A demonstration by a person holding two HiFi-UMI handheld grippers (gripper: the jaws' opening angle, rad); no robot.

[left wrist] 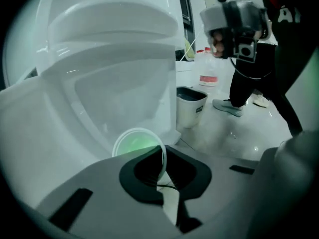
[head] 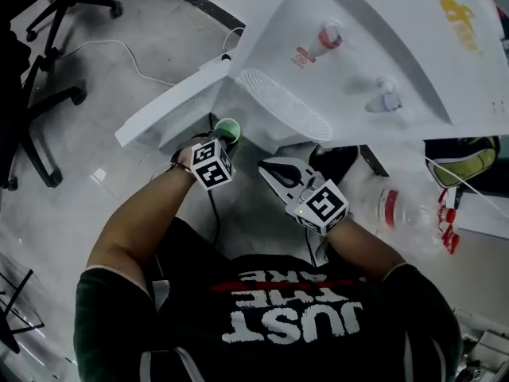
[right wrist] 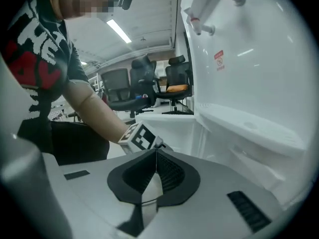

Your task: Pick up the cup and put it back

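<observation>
A translucent green cup [head: 228, 127] sits low in front of the white water dispenser [head: 358, 46], beneath its ribbed drip tray [head: 282, 106]. My left gripper [head: 223, 141] is shut on the cup's rim. In the left gripper view the rim of the cup [left wrist: 133, 142] is pinched between the dark pads of the left gripper [left wrist: 162, 167]. My right gripper [head: 269, 167] hovers to the right of the cup, apart from it. In the right gripper view the right gripper [right wrist: 156, 156] has its jaws pressed together with nothing between them.
The dispenser's red tap [head: 328, 37] and pale tap [head: 384, 100] stick out above the tray. A clear bottle [head: 406, 209] lies right of me; a small white bin [left wrist: 191, 106] stands beside the dispenser. Office chairs [head: 48, 54] and a floor cable [head: 135, 62] are at left.
</observation>
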